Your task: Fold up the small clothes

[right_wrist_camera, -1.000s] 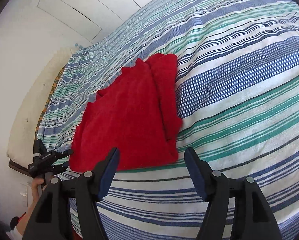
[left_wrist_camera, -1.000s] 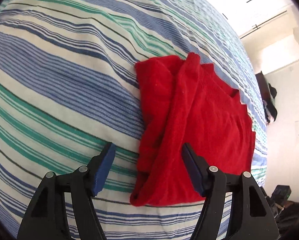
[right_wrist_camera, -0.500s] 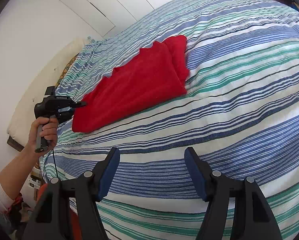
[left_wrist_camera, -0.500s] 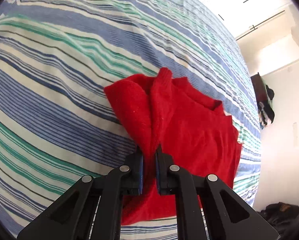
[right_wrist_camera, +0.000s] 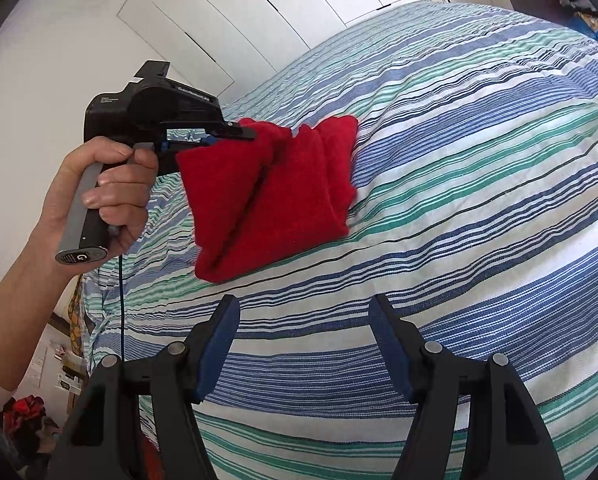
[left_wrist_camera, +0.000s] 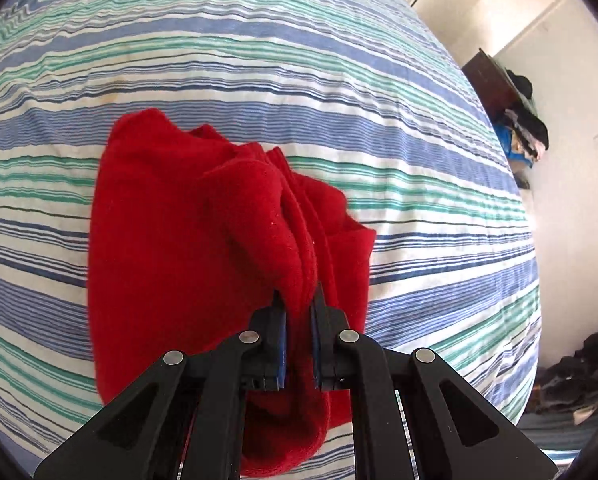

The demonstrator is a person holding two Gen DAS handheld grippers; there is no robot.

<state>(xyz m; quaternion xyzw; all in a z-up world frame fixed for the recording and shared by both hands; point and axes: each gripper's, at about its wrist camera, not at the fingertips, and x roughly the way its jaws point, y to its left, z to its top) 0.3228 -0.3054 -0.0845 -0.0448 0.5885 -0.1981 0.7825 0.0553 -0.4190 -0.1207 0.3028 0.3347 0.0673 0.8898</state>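
Garment (left_wrist_camera: 187, 248), red, pinched at one edge by left hand-held gripper (left_wrist_camera: 298, 320), half lifted off striped bed (left_wrist_camera: 419, 152). Right hand-held gripper (right_wrist_camera: 303, 344) wide, empty, at garment's six o'clock.

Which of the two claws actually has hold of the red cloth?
The left claw, pinched shut on an edge of the red cloth and lifting it. The right claw hangs open over the striped bedcover, holding nothing.
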